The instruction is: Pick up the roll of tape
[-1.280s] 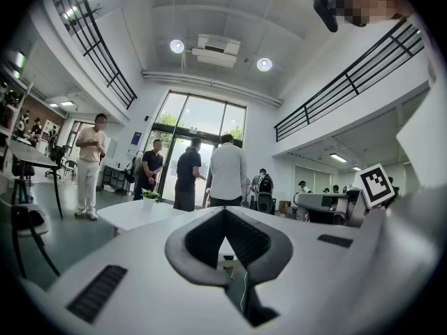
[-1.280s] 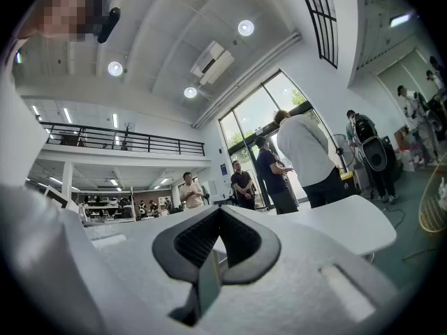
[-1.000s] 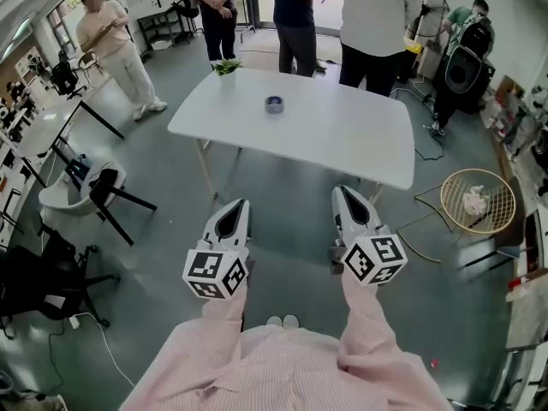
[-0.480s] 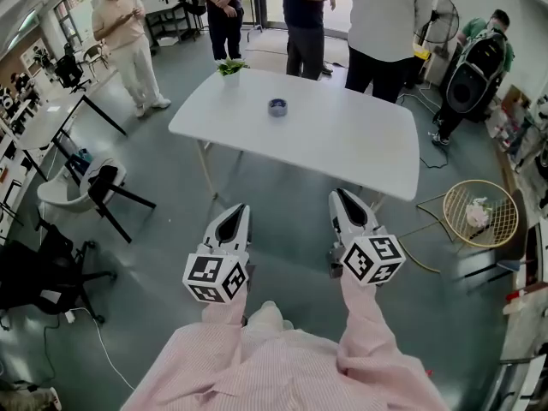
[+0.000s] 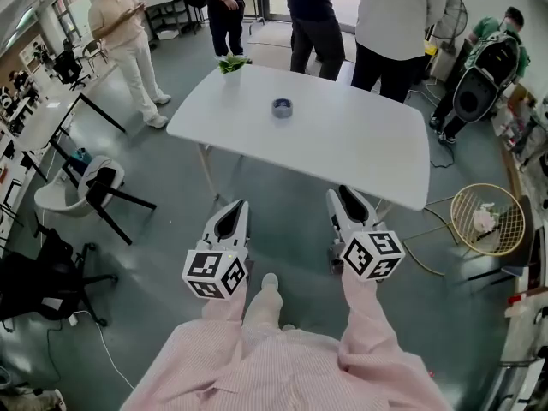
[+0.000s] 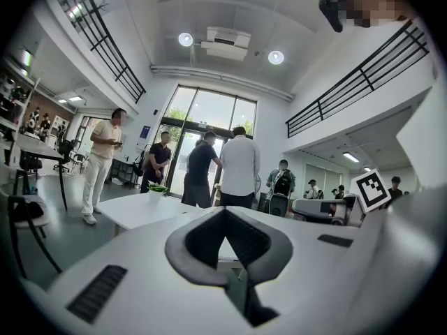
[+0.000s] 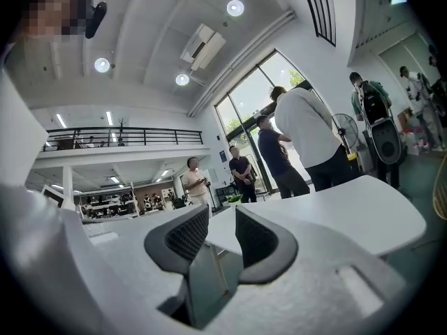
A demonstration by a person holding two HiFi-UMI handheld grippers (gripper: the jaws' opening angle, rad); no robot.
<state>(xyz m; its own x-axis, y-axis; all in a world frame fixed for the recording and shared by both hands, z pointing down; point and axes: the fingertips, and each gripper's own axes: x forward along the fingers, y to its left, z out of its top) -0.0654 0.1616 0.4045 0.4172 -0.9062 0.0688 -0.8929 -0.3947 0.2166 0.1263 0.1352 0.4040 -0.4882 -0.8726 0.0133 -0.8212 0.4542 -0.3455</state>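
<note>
Approach stage: tape untouched on the far table

Head view: the roll of tape (image 5: 282,107) lies flat on the white table (image 5: 368,148), towards its far left part, with a small potted plant (image 5: 231,64) at the far left corner and several people (image 5: 390,24) standing beyond the far edge. The left gripper (image 5: 233,207) and the right gripper (image 5: 346,197) are both held level over the floor, short of the table's near edge and well apart from the roll.

Left gripper view: the left gripper's (image 6: 223,213) jaws are together at their tips, with nothing between them. The table top shows ahead; the roll cannot be made out.

Right gripper view: the right gripper's (image 7: 222,220) jaws are opening, with a clear gap and nothing in it. The table edge lies ahead to the right.

The step in hand looks like the reach. The next move probably calls for carrying the spread right gripper across the table to the roll, lowering until the jaws straddle its wall, then closing.
</note>
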